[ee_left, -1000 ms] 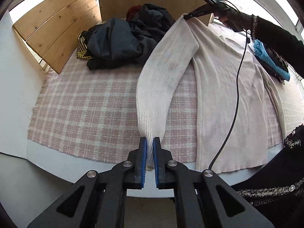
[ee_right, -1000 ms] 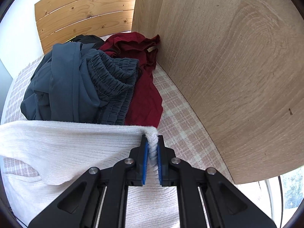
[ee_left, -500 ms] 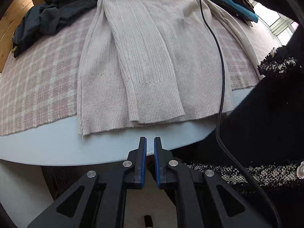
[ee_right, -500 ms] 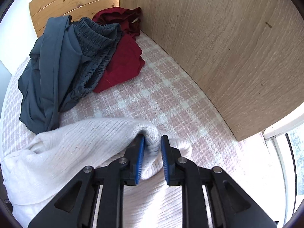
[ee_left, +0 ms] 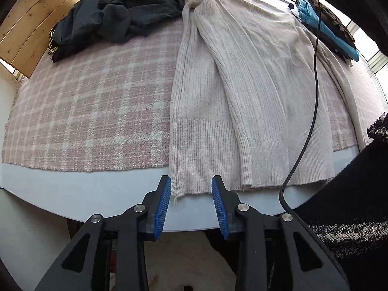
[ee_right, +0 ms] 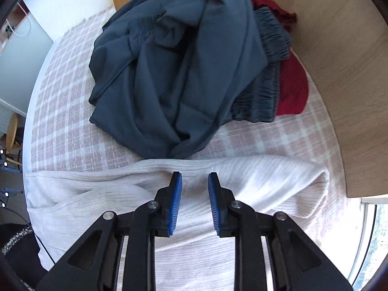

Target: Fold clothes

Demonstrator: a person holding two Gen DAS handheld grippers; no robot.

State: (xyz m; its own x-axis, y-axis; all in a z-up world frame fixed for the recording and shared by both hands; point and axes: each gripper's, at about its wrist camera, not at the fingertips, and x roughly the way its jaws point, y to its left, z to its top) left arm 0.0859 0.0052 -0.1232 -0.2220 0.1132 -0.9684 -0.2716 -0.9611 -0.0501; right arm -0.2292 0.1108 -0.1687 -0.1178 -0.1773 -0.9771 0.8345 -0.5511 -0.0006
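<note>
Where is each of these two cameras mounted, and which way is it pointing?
Left wrist: on the left gripper, looking down at the cream sweater hem at the table edge; open blue pads, a dark sleeve.
Right wrist: on the right gripper, over the sweater's far end, facing the dark clothes pile; pads open.
Both show the sweater, pile and checked cloth.

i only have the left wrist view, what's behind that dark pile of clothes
Observer: A red garment lies behind the dark pile, against a wood panel.
Operator: is the right gripper holding the sweater
Observer: No. The right gripper hangs open over the sweater near the pile; its pads do not press on it.
Operator: how does that end of the sweater lie
Observer: It is folded over in a rounded roll on the checked cloth.
</note>
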